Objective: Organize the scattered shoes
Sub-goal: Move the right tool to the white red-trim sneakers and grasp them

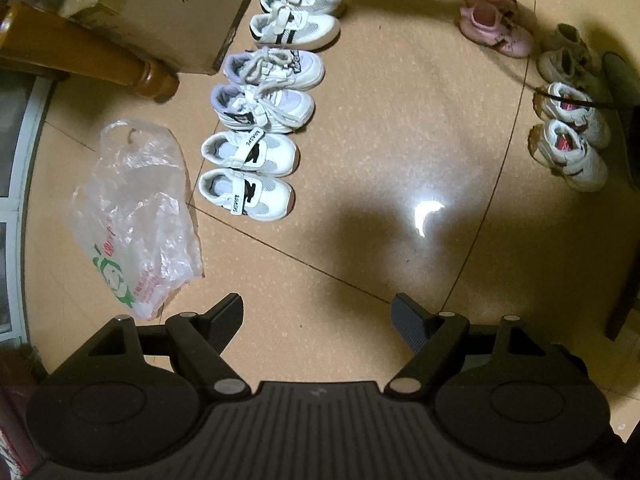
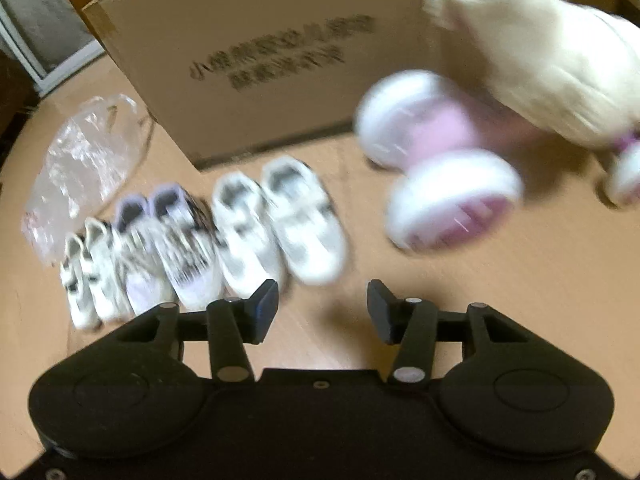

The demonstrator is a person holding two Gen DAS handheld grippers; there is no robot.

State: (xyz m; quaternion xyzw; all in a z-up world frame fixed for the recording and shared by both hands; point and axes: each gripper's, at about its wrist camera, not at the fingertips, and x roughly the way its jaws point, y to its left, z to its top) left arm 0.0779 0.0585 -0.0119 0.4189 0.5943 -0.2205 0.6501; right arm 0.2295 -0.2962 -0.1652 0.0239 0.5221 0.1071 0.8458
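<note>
six white shoes (image 1: 256,128) stood in 1 row, 3 pairs, beside 1 cardboard box (image 1: 180,12); 1 plastic bag (image 1: 136,216) nearby; left gripper (image 1: 316,312) open, empty; right gripper (image 2: 322,308) apart w/ nothing between.

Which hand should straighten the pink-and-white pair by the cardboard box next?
Probably right: the right gripper, jaws open and empty, faces the blurred pink-and-white shoes nearby. The left gripper points at bare floor.
</note>
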